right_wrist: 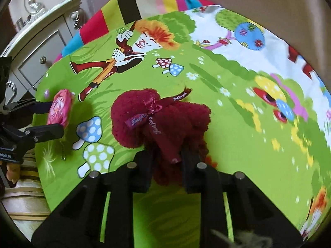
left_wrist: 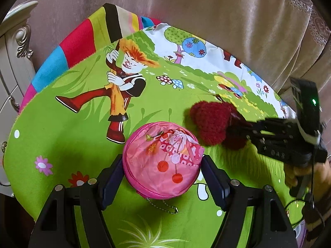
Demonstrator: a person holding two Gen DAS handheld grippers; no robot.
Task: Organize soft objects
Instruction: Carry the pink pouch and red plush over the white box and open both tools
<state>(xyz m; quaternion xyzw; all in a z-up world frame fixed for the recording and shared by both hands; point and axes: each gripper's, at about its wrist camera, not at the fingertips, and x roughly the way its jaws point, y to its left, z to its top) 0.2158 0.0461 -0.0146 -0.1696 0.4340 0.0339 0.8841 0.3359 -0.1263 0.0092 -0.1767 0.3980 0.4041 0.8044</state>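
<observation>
A round pink pouch (left_wrist: 162, 161) with cherry print and a small ball chain sits between the fingers of my left gripper (left_wrist: 161, 163), which is shut on it above the green cartoon bedsheet (left_wrist: 62, 136). It also shows edge-on in the right wrist view (right_wrist: 60, 108). A dark red fluffy bundle (right_wrist: 163, 122) with a ribbon tag is pinched at its near end by my right gripper (right_wrist: 165, 161), which is shut on it. In the left wrist view the red bundle (left_wrist: 211, 124) lies just right of the pouch, with the right gripper (left_wrist: 235, 130) reaching in from the right.
A striped multicolour blanket (left_wrist: 82, 41) lies at the far edge of the sheet. A cream carved nightstand (right_wrist: 41, 41) stands to the left. A beige curtain (left_wrist: 227, 10) hangs behind the bed.
</observation>
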